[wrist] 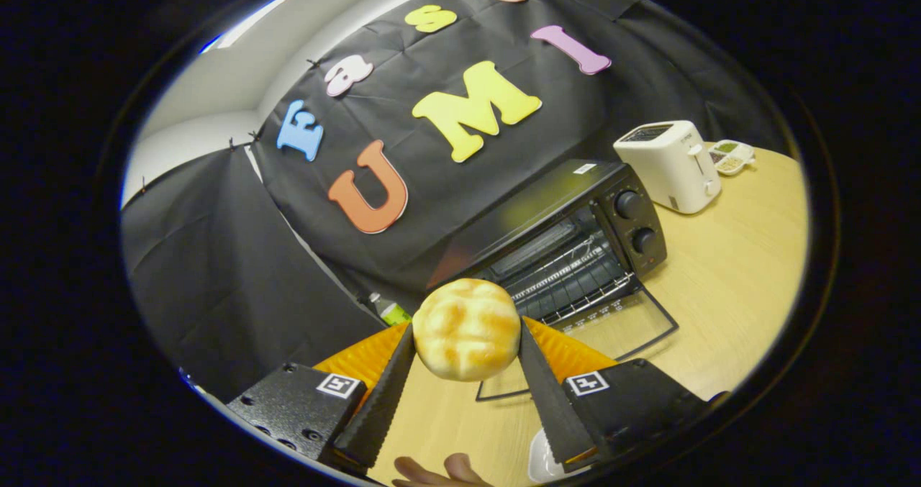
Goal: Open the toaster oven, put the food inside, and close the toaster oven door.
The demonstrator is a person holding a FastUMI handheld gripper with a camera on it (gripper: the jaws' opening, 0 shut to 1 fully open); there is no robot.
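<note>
Gripper [466, 343]: I have it clenched on the bun; both fingers press its sides, one on each flank, and the load sits at their tips.
Bun [466, 329]: round, golden, cross-scored top; no long axis to speak of, so its turn in the grasp should not matter for entry. I see it raised above the table.
Toaster oven [575, 246]: black, just beyond the bun and off to the right of the fingers' line. It appears tilted because I hold the gripper rolled.
Oven door [626, 325]: already dropped open, its glass pane lying flat toward me on the table, between the fingertips and the cavity.
Rack [575, 275]: wire, visible inside the open mouth; I judge it the landing place for the bun.
Key relation: cavity lies ahead and right of the fingers, past the lowered door; I judge the coming move a forward carry veering right, over the door.
Knobs [634, 221]: two, on the oven's right panel, clear of the path.
White toaster [673, 163]: beyond the oven, well apart.
Small dish [730, 157]: by the white toaster at the table's far edge.
Bottle [385, 307]: green-labelled, left of the oven near the cloth wall.
Table [734, 278]: pale wood.
Hand [439, 471]: fingertips show below the fingers.
Task standing: door open, food not yet in, closing still to do.
</note>
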